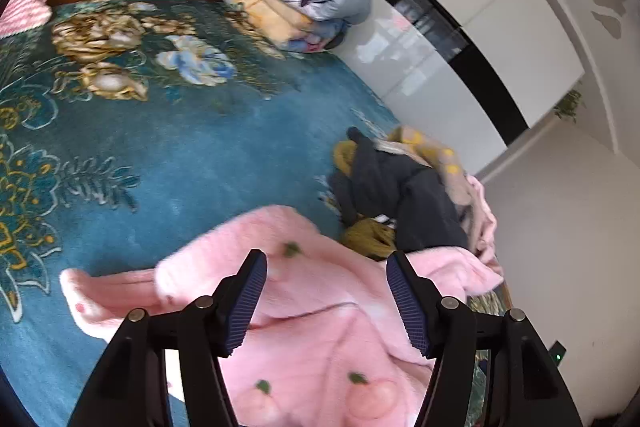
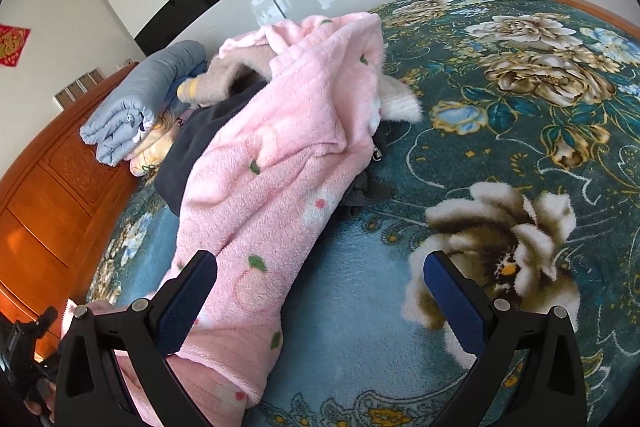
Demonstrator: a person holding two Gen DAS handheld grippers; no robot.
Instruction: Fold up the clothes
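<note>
The left claw (image 1: 326,269) is held open over the pink fleece garment (image 1: 320,311), gripping nothing. The garment is spread on the floral bed cover (image 2: 500,147), beside dark clothes (image 1: 400,195). The right claw (image 2: 320,267) is spread wide, empty, at the garment's lower edge.

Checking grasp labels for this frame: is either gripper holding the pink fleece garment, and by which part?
Nothing is held. The left gripper and right gripper are both open above the pink fleece garment, jaws spread wide.
</note>
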